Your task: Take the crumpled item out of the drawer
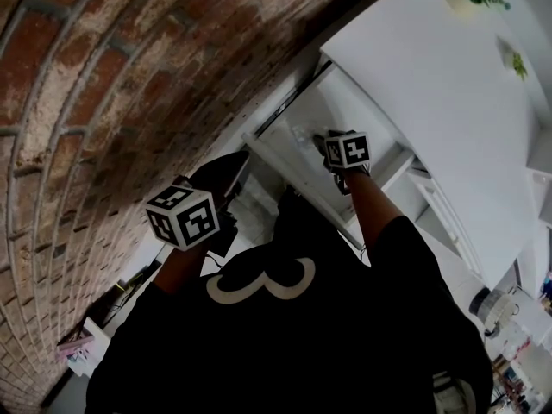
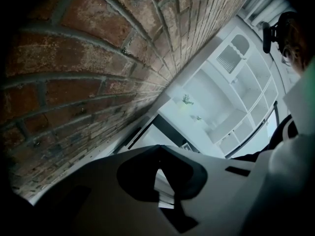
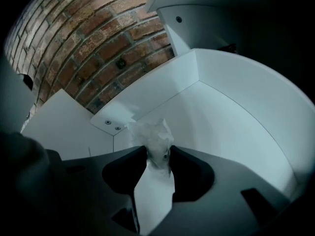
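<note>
- The drawer (image 3: 236, 97) stands pulled out from under the white desk (image 1: 431, 67), and the brick wall (image 1: 129, 84) runs close along its far side.
- The crumpled item (image 3: 155, 137), pale and thin, lies on the drawer floor near the inner corner, just beside a bracket with two screws (image 3: 112, 124).
- The right gripper (image 3: 158, 154) reaches down into the drawer; its fingers are narrow and pinch the crumpled item from both sides.
- The drawer floor beside the item is bare white up to the curved side wall.
- The left gripper (image 2: 157, 149) hangs outside the drawer near the brick wall, with its fingers closed tip to tip on nothing.
</note>
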The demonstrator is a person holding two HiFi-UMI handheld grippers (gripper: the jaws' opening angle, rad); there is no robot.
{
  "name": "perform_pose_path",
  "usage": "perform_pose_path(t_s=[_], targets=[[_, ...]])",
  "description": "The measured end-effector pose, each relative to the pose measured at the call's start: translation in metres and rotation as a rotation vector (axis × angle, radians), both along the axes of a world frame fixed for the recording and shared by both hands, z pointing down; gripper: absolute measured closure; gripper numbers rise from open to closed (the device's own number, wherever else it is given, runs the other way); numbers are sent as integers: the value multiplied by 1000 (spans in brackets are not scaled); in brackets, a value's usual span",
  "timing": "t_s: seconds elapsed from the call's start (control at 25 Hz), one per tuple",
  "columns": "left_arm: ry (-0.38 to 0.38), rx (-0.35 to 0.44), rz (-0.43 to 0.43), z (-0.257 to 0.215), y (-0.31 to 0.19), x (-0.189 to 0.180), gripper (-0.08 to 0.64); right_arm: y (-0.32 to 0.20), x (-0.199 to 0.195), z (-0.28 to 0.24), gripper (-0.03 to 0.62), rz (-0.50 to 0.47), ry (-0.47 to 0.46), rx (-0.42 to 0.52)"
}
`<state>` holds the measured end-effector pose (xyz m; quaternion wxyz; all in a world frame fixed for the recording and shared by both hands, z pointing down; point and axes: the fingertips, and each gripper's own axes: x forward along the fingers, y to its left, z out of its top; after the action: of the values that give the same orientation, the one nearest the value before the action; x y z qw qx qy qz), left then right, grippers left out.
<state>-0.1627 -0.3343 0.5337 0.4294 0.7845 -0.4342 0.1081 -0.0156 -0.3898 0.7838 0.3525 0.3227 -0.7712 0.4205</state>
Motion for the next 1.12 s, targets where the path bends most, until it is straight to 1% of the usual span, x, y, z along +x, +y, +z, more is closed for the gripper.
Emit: perform_pose_path(t_s=[0.12, 0.32, 0.4, 0.52, 0.6, 0.96, 1.12], targets=[[-9, -7, 5, 0, 3, 1, 557, -1, 0, -3, 443, 8, -17, 6], [-2, 14, 7, -9, 4, 3, 557, -1, 1, -21, 454, 49, -71, 11], [0, 20, 7, -13, 4, 2, 557, 2, 0, -32, 454, 46, -95, 20], [4, 32, 7, -19, 4, 3, 558, -1, 2, -54, 454, 13, -99, 97], [10, 40, 7, -23, 5, 4, 557, -4, 5, -71, 456, 10, -96, 143], [45, 86, -10, -50, 19, 3, 557, 13, 10, -144, 465, 24, -121, 257], [68, 131, -7, -71, 27, 4, 557, 23, 4, -194, 466, 38, -182, 338]])
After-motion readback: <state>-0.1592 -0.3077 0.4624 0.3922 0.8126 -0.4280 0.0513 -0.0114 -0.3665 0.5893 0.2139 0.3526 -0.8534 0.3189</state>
